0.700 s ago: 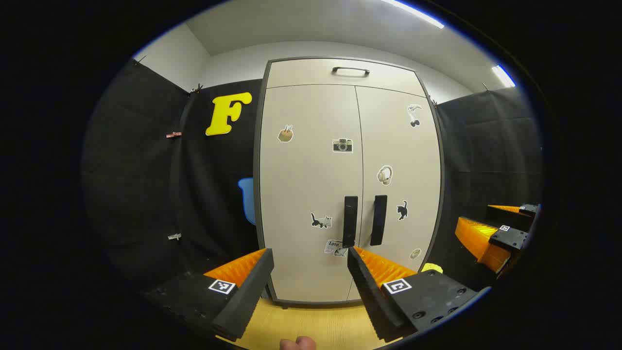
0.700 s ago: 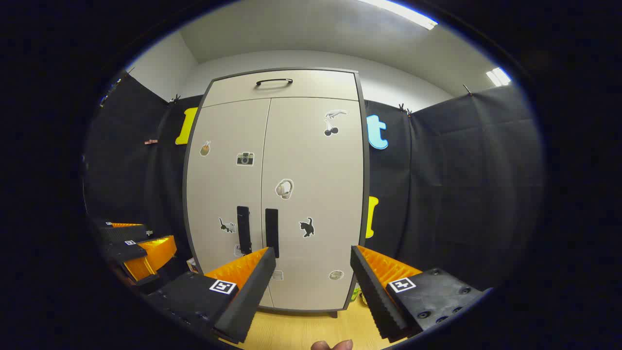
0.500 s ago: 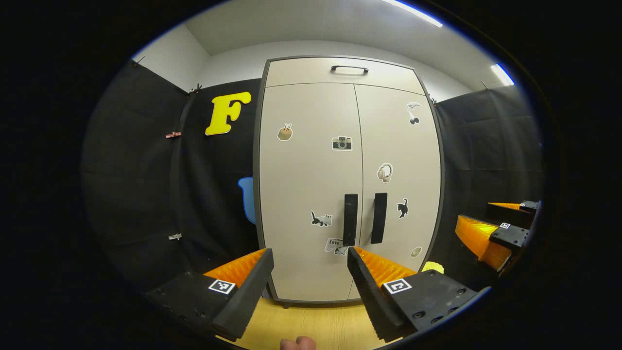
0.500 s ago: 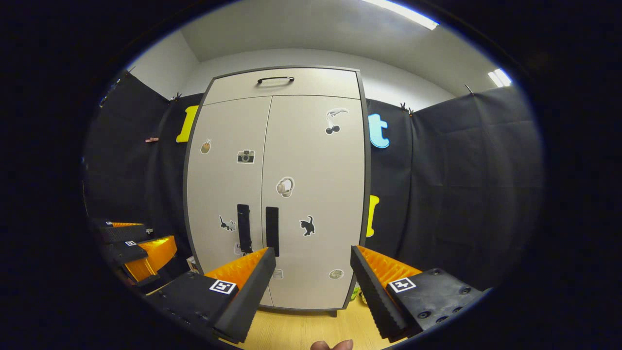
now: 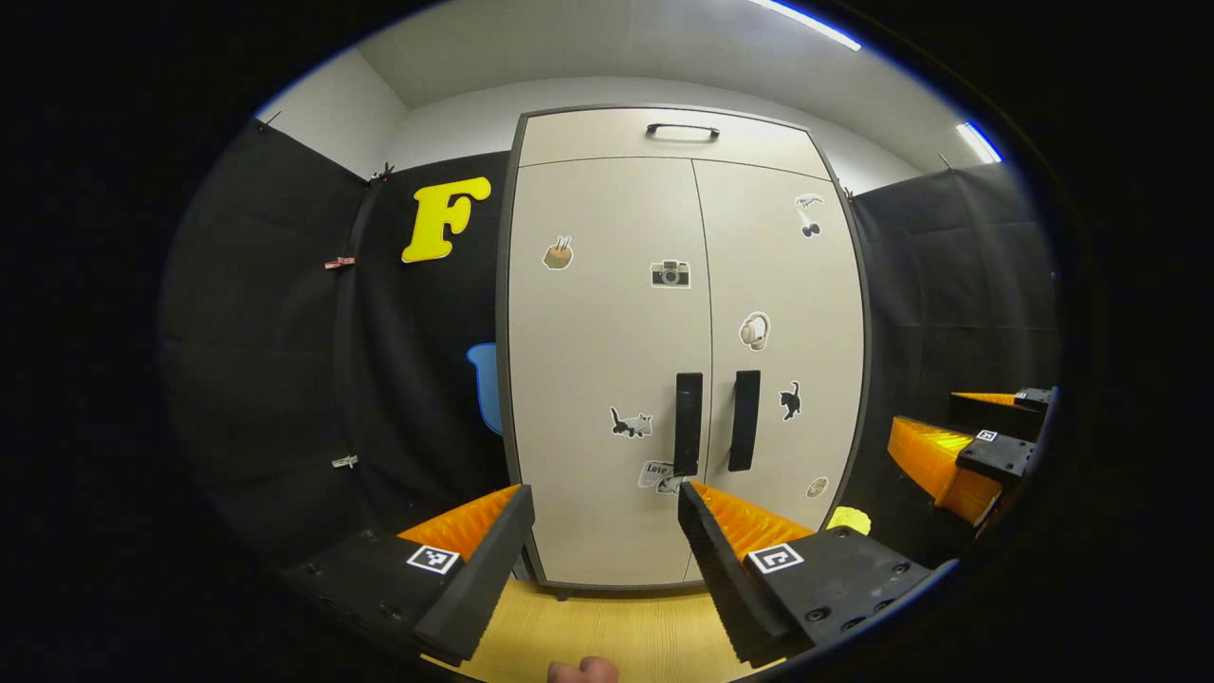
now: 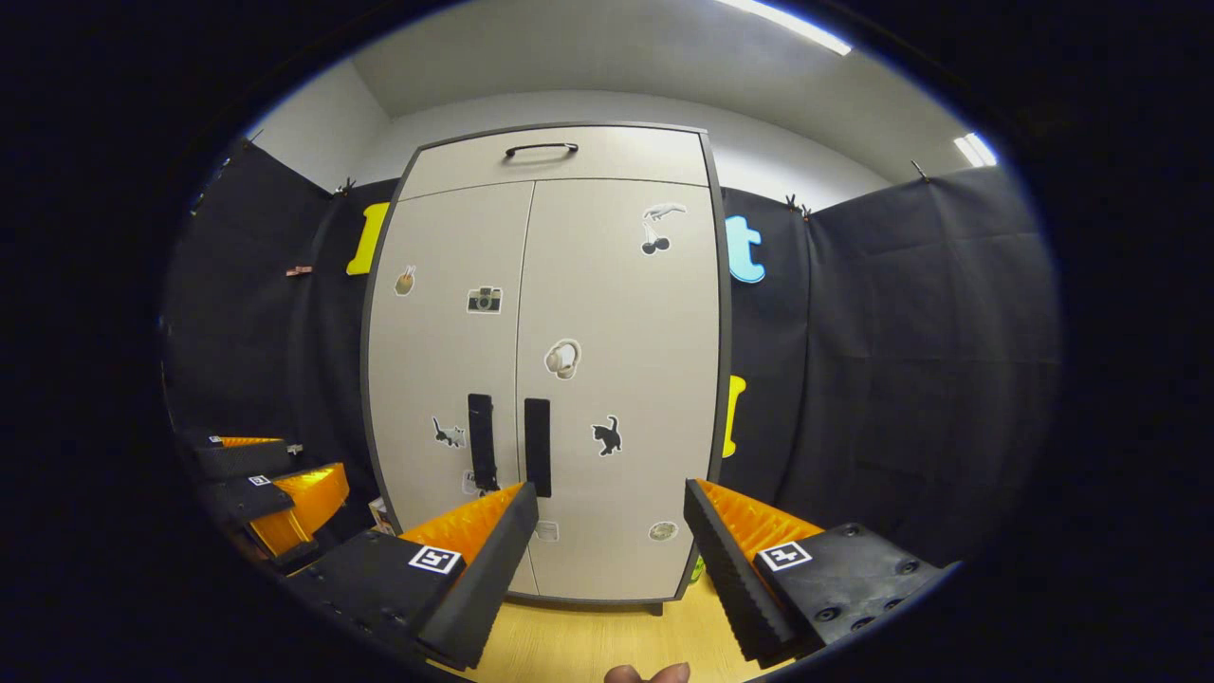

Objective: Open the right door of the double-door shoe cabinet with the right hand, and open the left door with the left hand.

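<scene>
Tall beige double-door shoe cabinet (image 5: 678, 351) stands upright on the pale wood floor (image 5: 607, 631), against the black cloth wall. Both doors are shut: left door (image 5: 602, 360), right door (image 5: 782, 341). Two black vertical bar handles sit side by side at the centre seam: left handle (image 5: 688, 424), right handle (image 6: 537, 448). Left tool (image 5: 605, 517) has its fingers spread apart, holding nothing, well short of the cabinet. Right tool (image 6: 610, 517) likewise (fingers wide, empty), also off the cabinet. Assorted stickers sit on both doors. A top drawer with a black handle (image 5: 682, 129) sits above the doors.
</scene>
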### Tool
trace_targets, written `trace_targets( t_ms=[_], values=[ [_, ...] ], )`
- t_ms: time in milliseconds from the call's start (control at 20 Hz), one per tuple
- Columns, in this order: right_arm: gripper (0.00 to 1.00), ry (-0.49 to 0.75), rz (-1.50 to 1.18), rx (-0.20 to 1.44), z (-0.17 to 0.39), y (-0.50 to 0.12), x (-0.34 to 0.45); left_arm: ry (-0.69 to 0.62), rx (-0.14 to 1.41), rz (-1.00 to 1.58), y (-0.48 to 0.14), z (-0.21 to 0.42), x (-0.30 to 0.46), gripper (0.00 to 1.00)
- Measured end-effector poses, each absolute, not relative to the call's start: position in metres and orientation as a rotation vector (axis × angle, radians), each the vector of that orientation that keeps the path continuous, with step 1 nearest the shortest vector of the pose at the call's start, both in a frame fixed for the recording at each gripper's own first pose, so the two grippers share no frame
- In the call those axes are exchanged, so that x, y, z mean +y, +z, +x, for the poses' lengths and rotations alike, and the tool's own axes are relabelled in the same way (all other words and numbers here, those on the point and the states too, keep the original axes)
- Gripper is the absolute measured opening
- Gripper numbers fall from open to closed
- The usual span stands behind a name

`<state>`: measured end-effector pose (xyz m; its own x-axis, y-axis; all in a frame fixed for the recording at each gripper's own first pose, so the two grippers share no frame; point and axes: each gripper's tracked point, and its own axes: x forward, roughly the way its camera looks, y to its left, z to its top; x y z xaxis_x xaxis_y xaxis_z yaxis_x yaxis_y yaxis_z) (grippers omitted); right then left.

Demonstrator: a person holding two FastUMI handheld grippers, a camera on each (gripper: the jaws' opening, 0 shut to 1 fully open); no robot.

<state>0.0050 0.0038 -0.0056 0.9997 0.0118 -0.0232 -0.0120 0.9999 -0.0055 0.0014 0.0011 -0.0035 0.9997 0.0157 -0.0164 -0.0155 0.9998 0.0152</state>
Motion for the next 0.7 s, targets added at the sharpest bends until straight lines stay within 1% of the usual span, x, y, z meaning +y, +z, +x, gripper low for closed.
trace_targets(
  t_ms=[350, 550, 700],
  values=[
    [0.97, 0.017, 0.016, 0.028, 0.008, -0.006, 0.007, 0.018, 0.019, 0.019, -0.003, 0.002, 0.001, 0.95],
    [0.98, 0.059, 0.038, 0.005, 0.014, -0.001, 0.02, 0.022, 0.02, 0.021, -0.002, 0.001, 0.003, 0.95],
    [0.98, 0.076, 0.054, -0.012, 0.03, 0.003, 0.029, 0.029, 0.022, 0.016, -0.002, 0.0, 0.004, 0.95]
  ],
)
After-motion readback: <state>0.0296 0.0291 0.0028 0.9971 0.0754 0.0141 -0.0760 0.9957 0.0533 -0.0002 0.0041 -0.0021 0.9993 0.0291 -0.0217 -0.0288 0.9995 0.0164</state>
